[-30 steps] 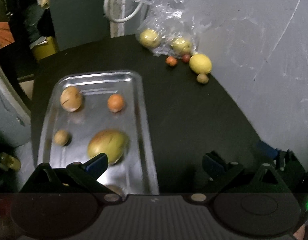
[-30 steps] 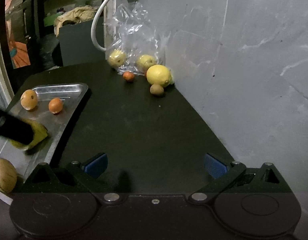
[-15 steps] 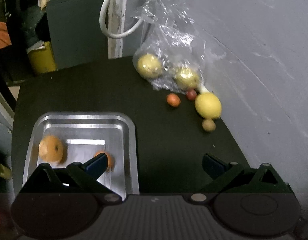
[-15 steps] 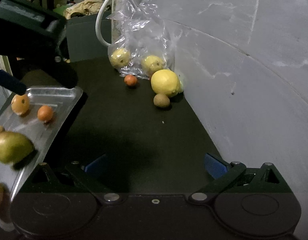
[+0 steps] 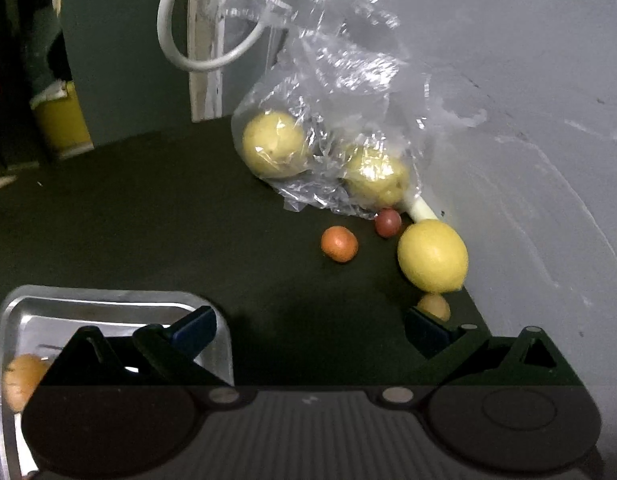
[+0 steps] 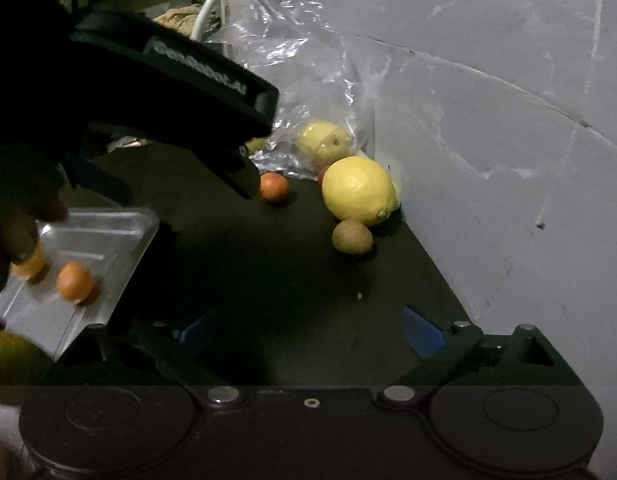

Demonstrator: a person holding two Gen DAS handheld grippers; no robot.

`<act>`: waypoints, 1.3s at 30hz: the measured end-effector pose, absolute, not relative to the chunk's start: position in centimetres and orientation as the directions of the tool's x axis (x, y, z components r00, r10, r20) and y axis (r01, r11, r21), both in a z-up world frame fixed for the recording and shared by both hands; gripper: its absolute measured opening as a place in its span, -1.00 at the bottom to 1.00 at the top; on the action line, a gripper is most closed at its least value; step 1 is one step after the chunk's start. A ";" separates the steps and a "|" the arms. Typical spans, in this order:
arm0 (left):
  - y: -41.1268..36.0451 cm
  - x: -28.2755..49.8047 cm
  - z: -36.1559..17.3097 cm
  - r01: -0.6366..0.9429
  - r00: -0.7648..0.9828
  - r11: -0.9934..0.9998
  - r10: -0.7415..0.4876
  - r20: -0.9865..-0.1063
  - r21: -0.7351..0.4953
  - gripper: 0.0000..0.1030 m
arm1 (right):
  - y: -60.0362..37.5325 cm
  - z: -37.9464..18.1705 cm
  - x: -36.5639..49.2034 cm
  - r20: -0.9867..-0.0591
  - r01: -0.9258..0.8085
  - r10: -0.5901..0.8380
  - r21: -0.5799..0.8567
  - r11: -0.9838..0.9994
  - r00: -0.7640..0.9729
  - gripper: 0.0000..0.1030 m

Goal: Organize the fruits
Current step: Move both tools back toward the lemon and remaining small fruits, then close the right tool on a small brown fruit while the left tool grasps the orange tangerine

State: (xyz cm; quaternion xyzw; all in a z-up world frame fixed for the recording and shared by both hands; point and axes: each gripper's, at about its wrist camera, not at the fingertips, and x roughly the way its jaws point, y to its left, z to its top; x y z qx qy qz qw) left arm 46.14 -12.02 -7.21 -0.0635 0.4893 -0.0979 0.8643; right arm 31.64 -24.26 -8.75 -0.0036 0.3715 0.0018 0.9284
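A yellow lemon (image 5: pixel 432 256) lies against the grey wall, with a small brown fruit (image 5: pixel 434 306) in front of it, a small orange fruit (image 5: pixel 339 243) and a small red one (image 5: pixel 387 222) beside it. My left gripper (image 5: pixel 308 324) is open and empty, its right fingertip just short of the brown fruit. The steel tray (image 5: pixel 108 300) sits under its left finger, holding an orange fruit (image 5: pixel 22 376). My right gripper (image 6: pixel 308 328) hangs open and empty over the dark table, well short of the lemon (image 6: pixel 358 190) and brown fruit (image 6: pixel 352 237).
A clear plastic bag (image 5: pixel 340 80) with two yellow fruits leans on the wall behind the loose fruit. In the right wrist view the left gripper's black housing (image 6: pixel 168 92) and a hand (image 6: pixel 12 232) cover the tray (image 6: pixel 108 232), which holds an orange fruit (image 6: pixel 74 281).
My left gripper has moved forward from over the tray toward the loose fruit by the wall. The right gripper has crept forward too; both stay open.
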 end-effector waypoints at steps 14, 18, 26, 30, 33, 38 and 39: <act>-14.4 51.0 -10.3 0.142 0.535 0.976 -0.217 -0.817 -0.166 0.99 | -25.4 -9.7 35.5 -0.658 0.039 -0.022 0.011 0.999 0.752 0.57; -14.9 51.7 -10.7 0.183 0.556 0.978 -0.190 -0.810 -0.104 0.99 | -25.5 -9.8 36.1 -0.655 0.042 -0.022 0.014 0.999 0.755 0.45; -15.4 51.9 -11.1 0.246 0.570 0.967 -0.200 -0.797 -0.066 0.77 | -25.8 -10.1 36.9 -0.658 0.056 -0.026 0.024 0.998 0.752 -0.01; -16.0 51.7 -11.3 0.270 0.569 0.961 -0.213 -0.795 -0.064 0.57 | -25.7 -10.2 36.7 -0.655 0.062 -0.030 0.026 0.998 0.755 -0.14; -16.2 51.6 -11.5 0.284 0.562 0.955 -0.236 -0.793 -0.083 0.40 | -25.8 -10.2 36.7 -0.655 0.065 -0.032 0.025 0.998 0.755 -0.20; -17.0 51.4 -11.3 0.299 0.566 0.951 -0.238 -0.789 -0.072 -0.11 | -26.2 -10.2 36.7 -0.655 0.077 -0.034 0.037 0.996 0.755 -0.39; -17.1 51.3 -11.2 0.302 0.564 0.950 -0.243 -0.789 -0.077 -0.25 | -26.3 -10.1 36.7 -0.655 0.078 -0.033 0.040 0.996 0.755 -0.39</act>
